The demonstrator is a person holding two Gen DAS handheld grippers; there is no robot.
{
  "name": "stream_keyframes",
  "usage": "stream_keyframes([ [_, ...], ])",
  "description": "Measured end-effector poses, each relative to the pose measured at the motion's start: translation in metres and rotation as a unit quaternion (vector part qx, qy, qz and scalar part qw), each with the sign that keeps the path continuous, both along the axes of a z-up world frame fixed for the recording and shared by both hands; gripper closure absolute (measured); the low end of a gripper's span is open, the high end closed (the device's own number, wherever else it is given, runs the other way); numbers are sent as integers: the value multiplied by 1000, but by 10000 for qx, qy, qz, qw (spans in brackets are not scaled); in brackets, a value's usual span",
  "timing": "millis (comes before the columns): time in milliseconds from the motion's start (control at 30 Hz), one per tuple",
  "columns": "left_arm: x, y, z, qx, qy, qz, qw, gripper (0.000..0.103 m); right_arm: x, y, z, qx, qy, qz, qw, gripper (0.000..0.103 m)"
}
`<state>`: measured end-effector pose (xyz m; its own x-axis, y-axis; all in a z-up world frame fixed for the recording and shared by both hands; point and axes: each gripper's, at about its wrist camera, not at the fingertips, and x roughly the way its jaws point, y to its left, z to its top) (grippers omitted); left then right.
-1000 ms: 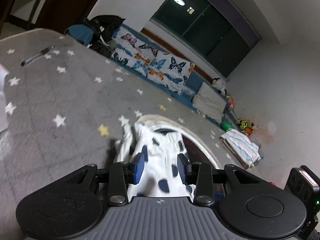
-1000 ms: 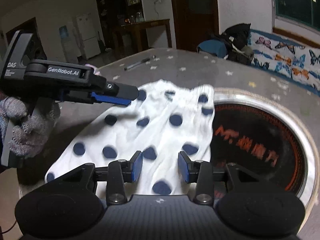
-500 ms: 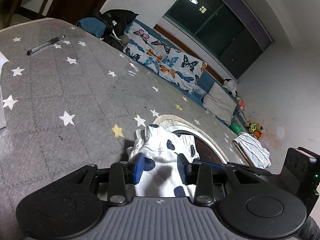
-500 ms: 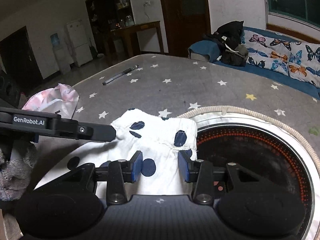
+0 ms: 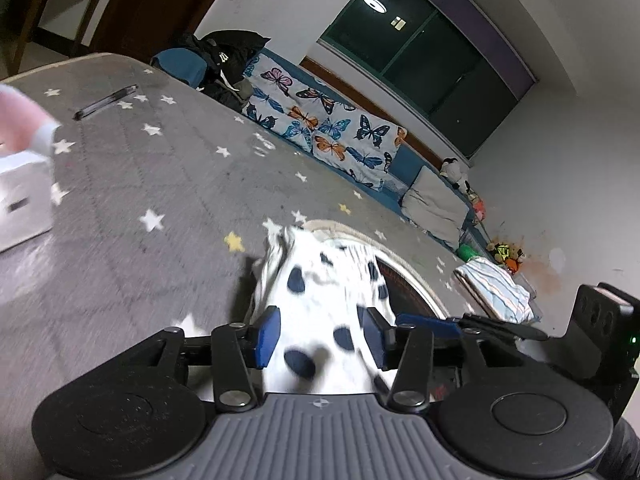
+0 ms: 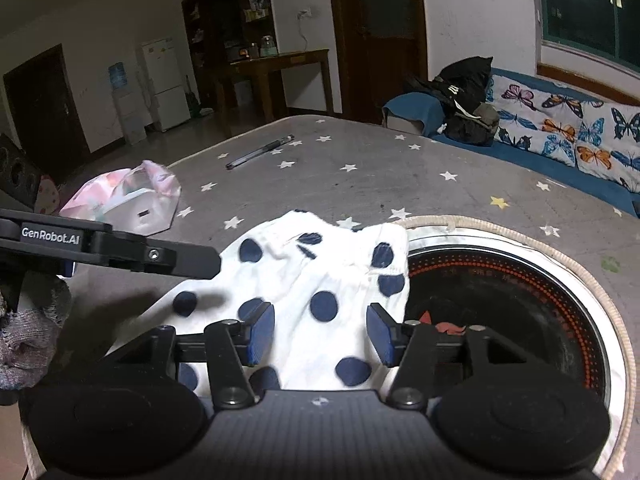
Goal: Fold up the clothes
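A white garment with navy dots lies bunched on the grey star-patterned table. Its right edge overlaps the rim of a round black plate. My right gripper is open just above the garment's near part, and cloth shows in the gap between the blue pads. My left gripper is also open over the same garment, which looks blurred here. Each gripper appears in the other's view: the left gripper comes in from the left, held by a gloved hand. The right gripper is at the right.
A pink plastic bag holding a white box sits at the left of the table. A pen lies at the far side. Beyond the table are a butterfly-print cushion and a black bag. The table's far edge curves away.
The garment has gone from spread wide under the grippers to a smaller bunch by the plate. Both grippers have drawn back toward its near end, and both jaw gaps look slightly wider.
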<state>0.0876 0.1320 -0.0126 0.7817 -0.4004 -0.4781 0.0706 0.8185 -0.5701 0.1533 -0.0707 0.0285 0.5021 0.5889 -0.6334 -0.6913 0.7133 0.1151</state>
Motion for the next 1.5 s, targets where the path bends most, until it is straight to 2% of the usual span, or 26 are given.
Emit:
stream_keyframes([
  [67,-12,-1,-1,40,28,23,10000,50,-7,-1,1,-26,-13,7,10000,46],
  [367,-67,-12,-11,273,185,107,9994,39,-33,-14,0,-16,-53,-85,9999,43],
  [567,-94,-19,-18,297,293,-13,9991,38,-60,-25,-2,17,-148,-105,9998,42],
  [800,-105,-32,-22,486,373,-182,9980,41,-91,-39,-2,47,-259,-82,9996,42],
  [833,-105,-33,-22,504,379,-208,9978,43,-94,-41,-1,73,-261,-86,9996,42],
  [867,-106,-35,-22,521,384,-235,9976,51,-97,-43,-1,98,-261,-92,9996,42],
  [933,-108,-39,-23,556,396,-287,9973,56,-103,-47,-1,136,-263,-103,9995,42],
  [1000,-109,-42,-23,579,413,-339,9969,67,-107,-51,-1,181,-251,-129,9994,42],
  [1067,-108,-44,-24,527,469,-406,9967,74,-110,-54,-2,241,-229,-149,9993,42],
  [1500,-100,-105,-23,882,343,-1389,9858,86,-114,-81,5,529,-226,-559,9968,42],
])
